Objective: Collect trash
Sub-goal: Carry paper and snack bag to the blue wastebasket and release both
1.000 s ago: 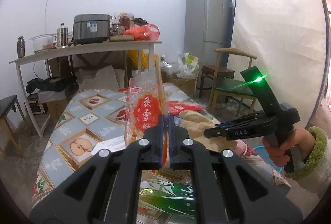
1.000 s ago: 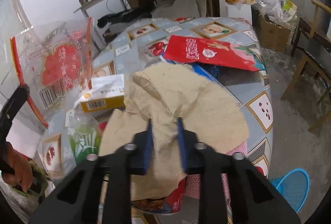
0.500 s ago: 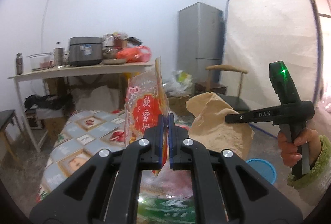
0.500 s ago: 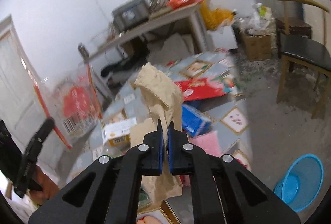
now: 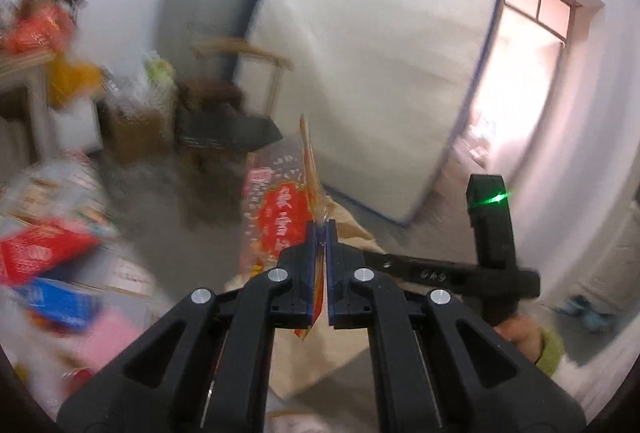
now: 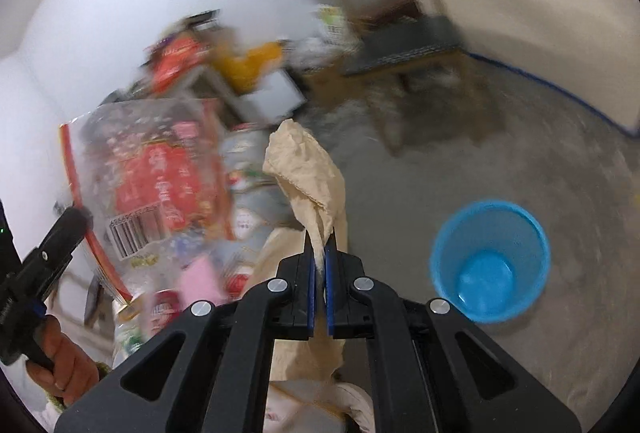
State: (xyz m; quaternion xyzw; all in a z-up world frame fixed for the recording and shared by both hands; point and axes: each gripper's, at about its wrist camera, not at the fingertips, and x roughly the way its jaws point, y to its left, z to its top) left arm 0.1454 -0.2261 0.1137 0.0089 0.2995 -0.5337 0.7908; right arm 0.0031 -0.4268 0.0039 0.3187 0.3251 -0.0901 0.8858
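Blue plastic, the waste bin (image 6: 490, 260) stands open-mouthed on bare grey floor (image 6: 560, 161) with free room all round, right of the right gripper (image 6: 319, 253). Its fingers are pinched tight on the crumpled brown paper (image 6: 308, 173). The left gripper (image 5: 320, 237) is clamped on the red-printed snack bag (image 5: 280, 217). A second ago both hung over the cluttered table (image 5: 48, 257); now they have swung off its edge toward the bin.

Left tool (image 5: 319, 233) clamped tight, angled downward; right tool (image 6: 319, 245) likewise clamped, angled downward.
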